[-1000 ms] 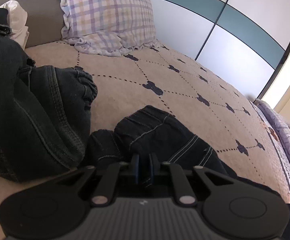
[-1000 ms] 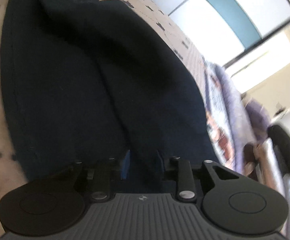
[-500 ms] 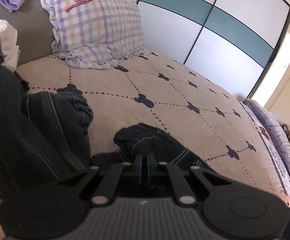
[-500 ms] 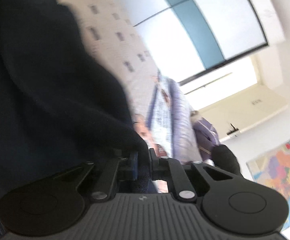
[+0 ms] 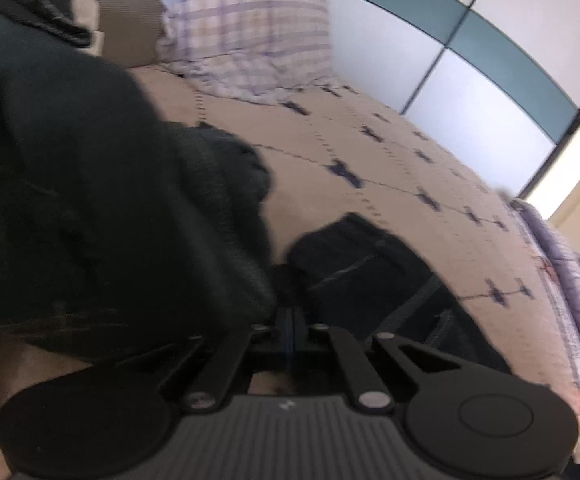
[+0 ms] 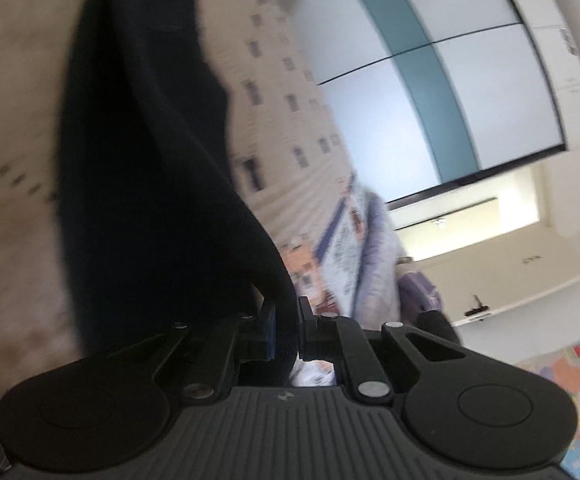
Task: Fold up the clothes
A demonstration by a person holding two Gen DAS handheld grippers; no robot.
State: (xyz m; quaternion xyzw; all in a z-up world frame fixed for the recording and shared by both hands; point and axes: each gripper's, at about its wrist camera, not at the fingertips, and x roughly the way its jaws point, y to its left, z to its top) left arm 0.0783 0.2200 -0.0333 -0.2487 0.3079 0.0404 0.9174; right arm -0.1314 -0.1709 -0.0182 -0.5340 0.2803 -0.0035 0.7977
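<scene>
Bed (image 5: 370, 152) unchanged; both hand-held grippers lifted dark jeans (image 6: 149, 200) higher

Quick head count from where I'm standing: two grippers, the left gripper (image 5: 292, 322) and the right gripper (image 6: 285, 330), one per hand. One pair of dark jeans (image 5: 101, 216) that I can make out, bunched up, though it's blurry enough that I can't swear the darker lump (image 5: 366, 276) nearby isn't a second garment. One bed (image 5: 370, 148) with the beige quilted cover. One checked pillow (image 5: 245, 36) at the head. One wardrobe (image 5: 470, 60) with sliding panels, four panels showing from the left side. One map (image 6: 570, 392) on the wall.
</scene>
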